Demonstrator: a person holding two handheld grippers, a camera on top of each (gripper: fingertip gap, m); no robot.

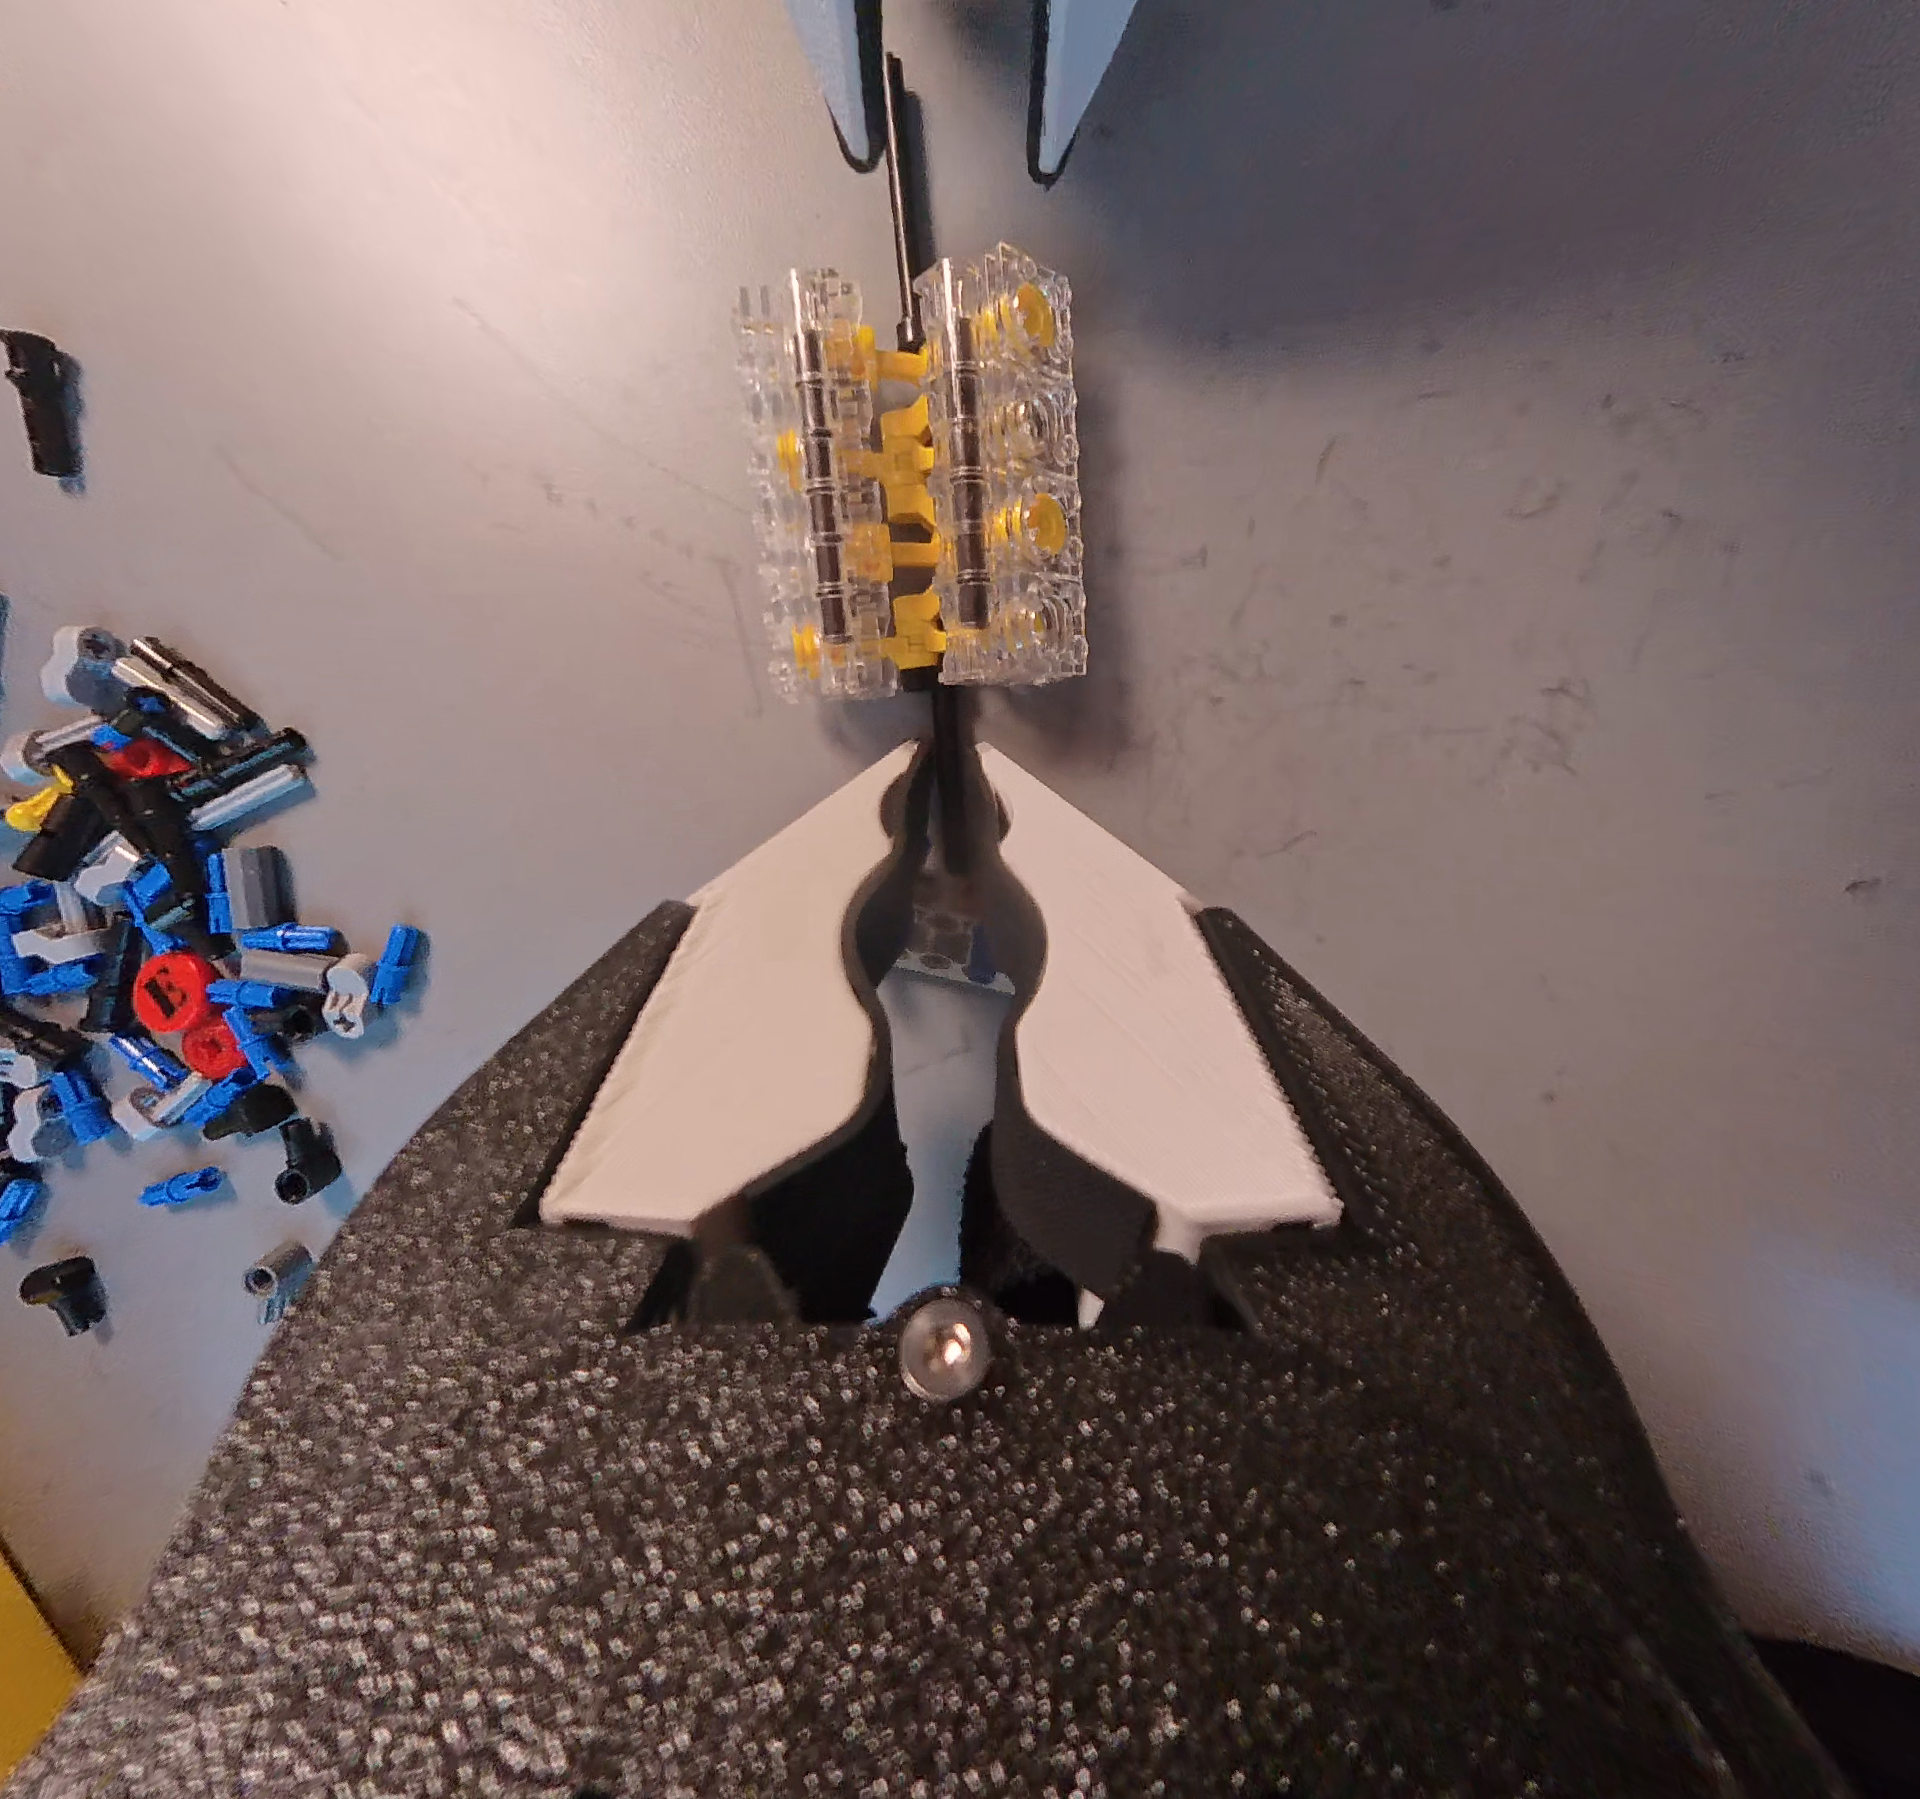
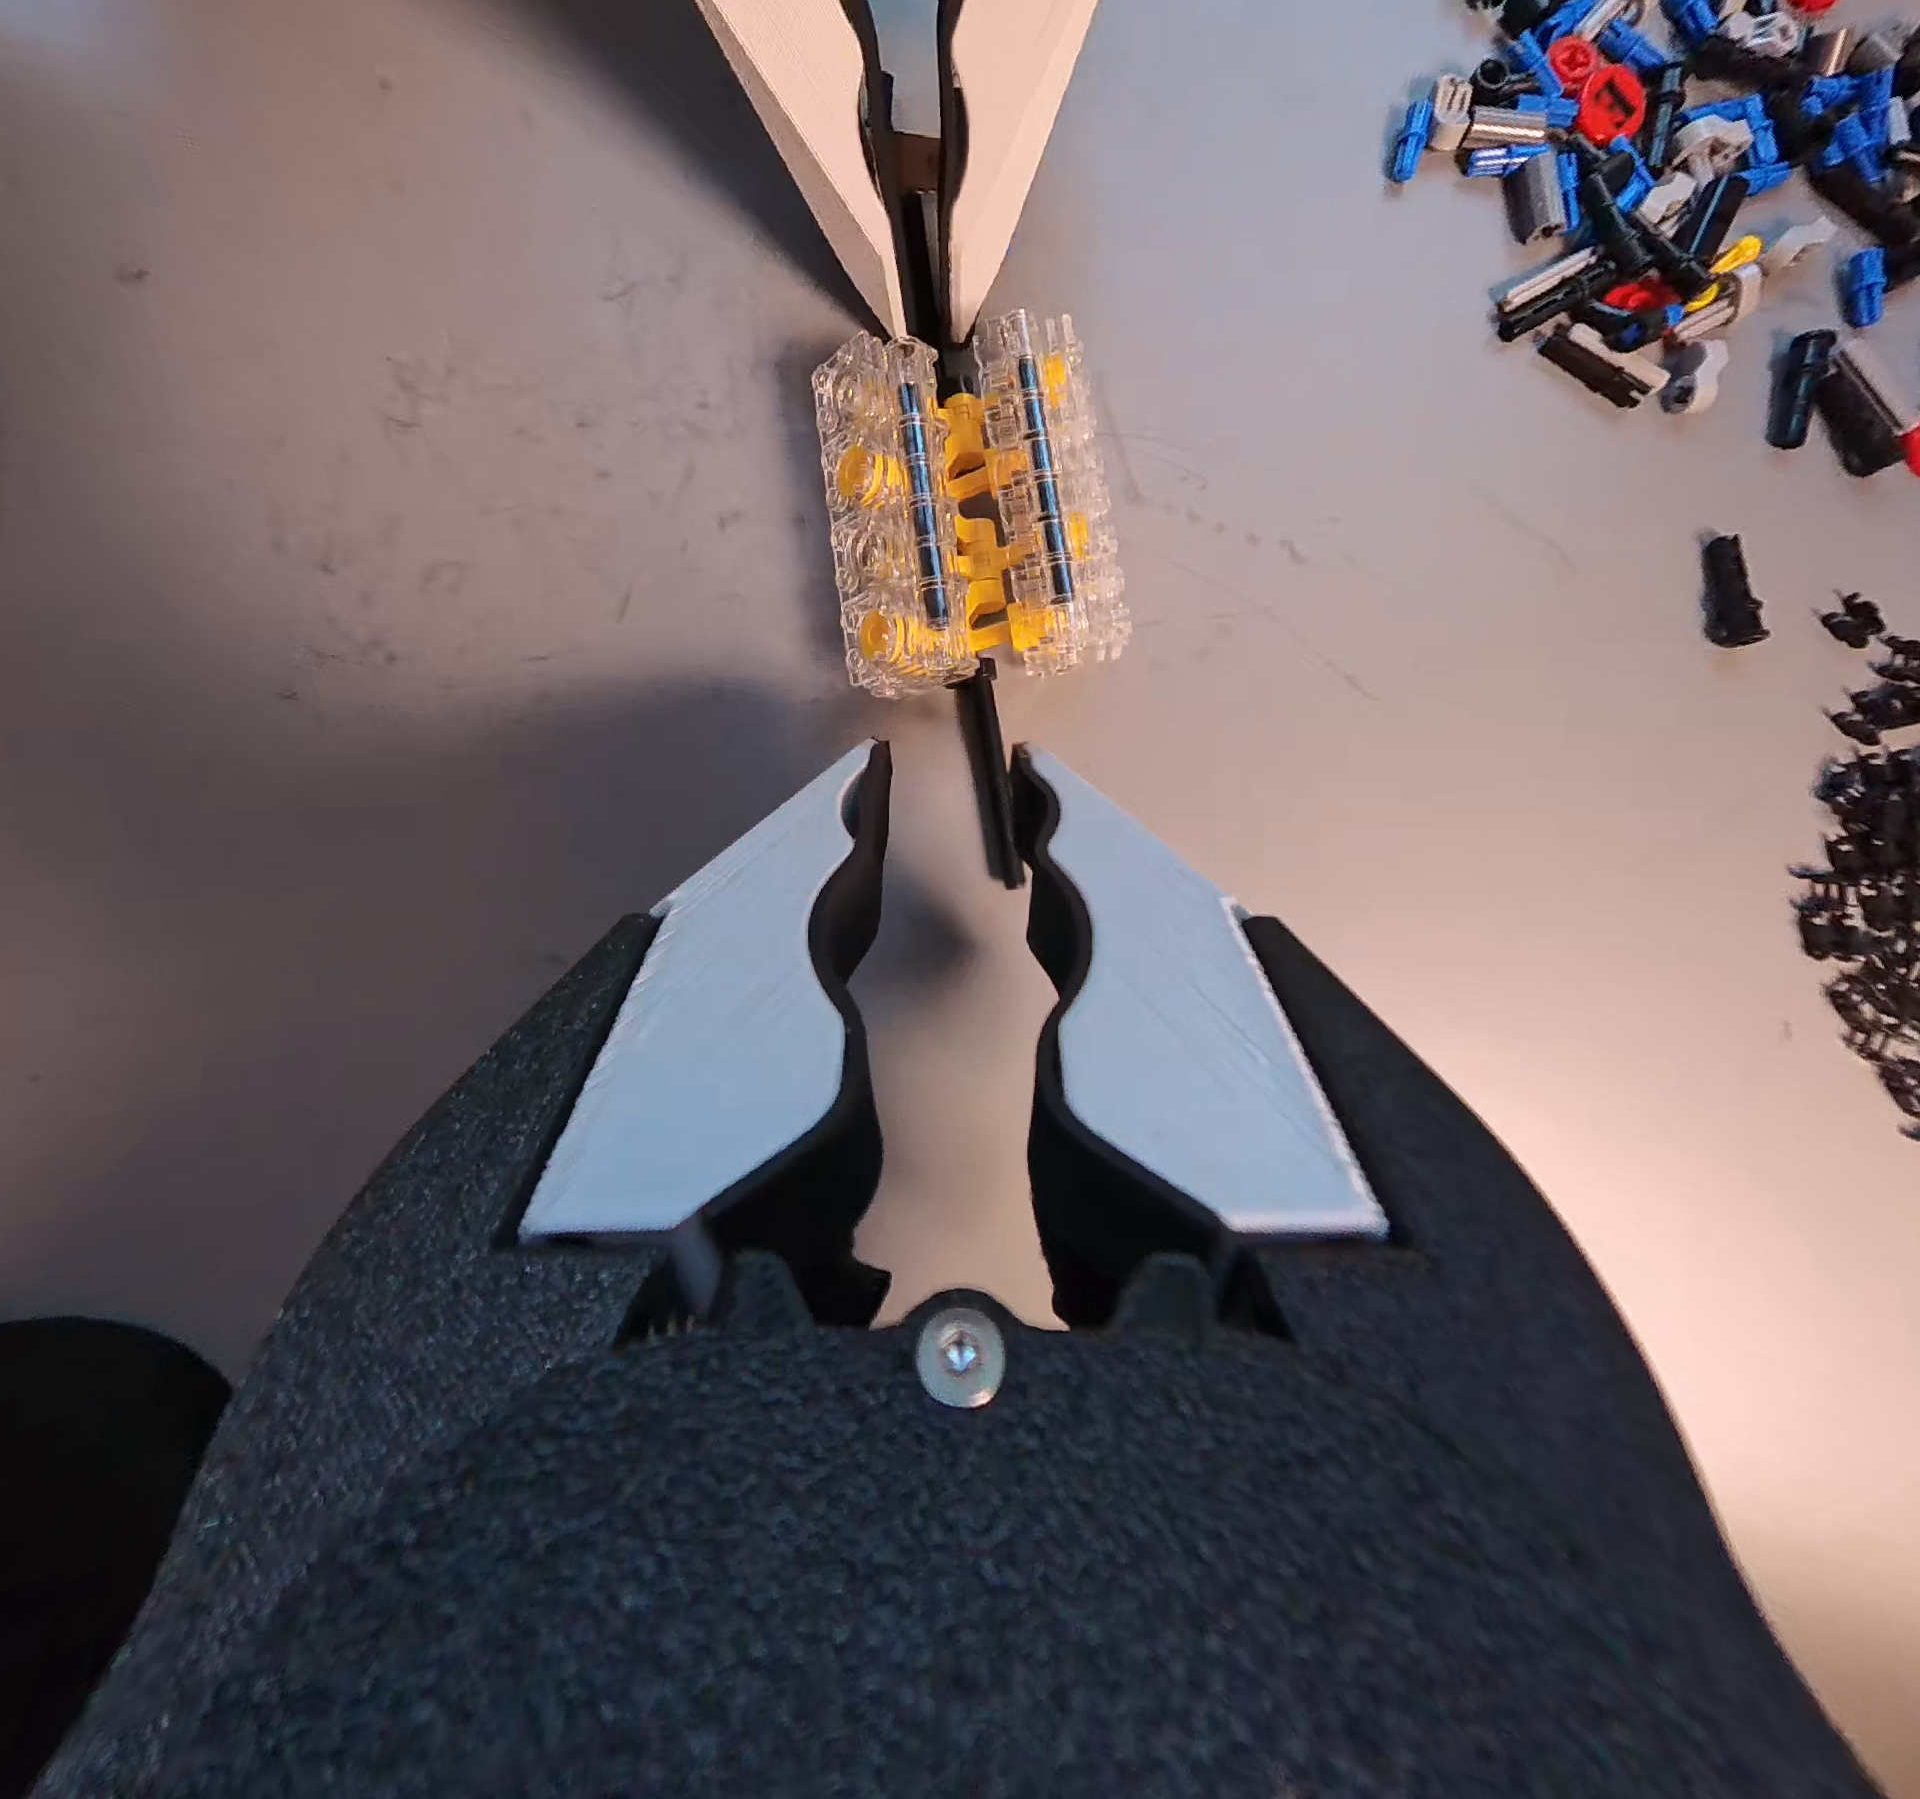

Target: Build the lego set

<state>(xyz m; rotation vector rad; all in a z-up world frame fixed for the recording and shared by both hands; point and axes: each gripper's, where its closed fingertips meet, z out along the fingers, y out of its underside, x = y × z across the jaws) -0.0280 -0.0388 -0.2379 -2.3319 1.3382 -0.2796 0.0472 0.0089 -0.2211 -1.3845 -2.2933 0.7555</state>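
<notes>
A block of clear bricks with yellow parts inside (image 1: pixel 914 482) is threaded on a black axle (image 1: pixel 948 710) and is held above the grey table. My left gripper (image 1: pixel 951 752) is shut on the axle's near end, just below the block. My right gripper (image 1: pixel 951 168) faces it from the far side, open, with the axle's other end between its fingers. In the right wrist view the block (image 2: pixel 966 513) is just ahead of my open right gripper (image 2: pixel 951 752). The axle (image 2: pixel 987 773) runs close along the right finger. The left gripper (image 2: pixel 923 321) pinches the far end.
A pile of small blue, black, grey and red parts (image 1: pixel 156 918) lies on the table to the left; it also shows at upper right in the right wrist view (image 2: pixel 1683 139). A heap of small black pieces (image 2: pixel 1870 866) lies at that view's right edge. A yellow object (image 1: pixel 21 1645) is at bottom left. Across from one pair of fingers to the other is roughly 10 cm. The yellow object (image 1: pixel 21 1645) is closer to my left gripper, around 30 cm from its tips; the right tips are 35 cm off.
</notes>
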